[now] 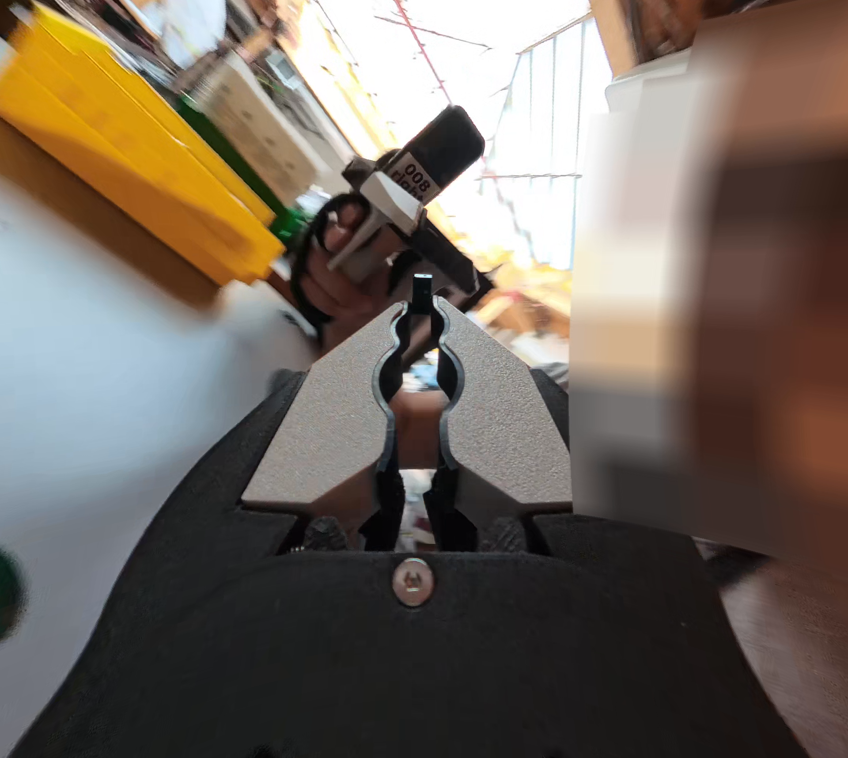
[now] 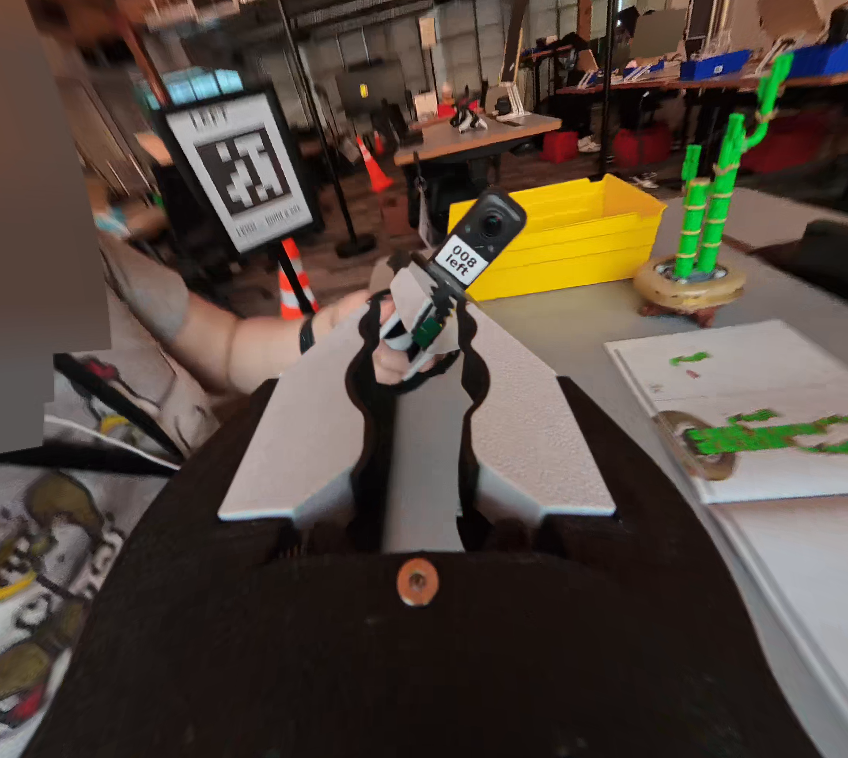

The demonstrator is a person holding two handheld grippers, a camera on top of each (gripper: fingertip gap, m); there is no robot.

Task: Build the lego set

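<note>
Your left gripper (image 1: pixel 422 308) pinched a small dark green lego piece (image 1: pixel 422 293) at its tips, facing your right gripper (image 2: pixel 415 339), whose jaws stood slightly apart, empty; both cameras bore white labels.

A light grey, smooth-topped table (image 2: pixel 573 323) carries three things. At its far edge sits a bright yellow, open plastic bin (image 2: pixel 564 231). To the bin's right stands a green brick-built bamboo model in a round tan pot on a small reddish stand (image 2: pixel 697 258). Nearer, on the right, lies an open white instruction booklet (image 2: pixel 734 405) showing a printed picture of that plant.
</note>
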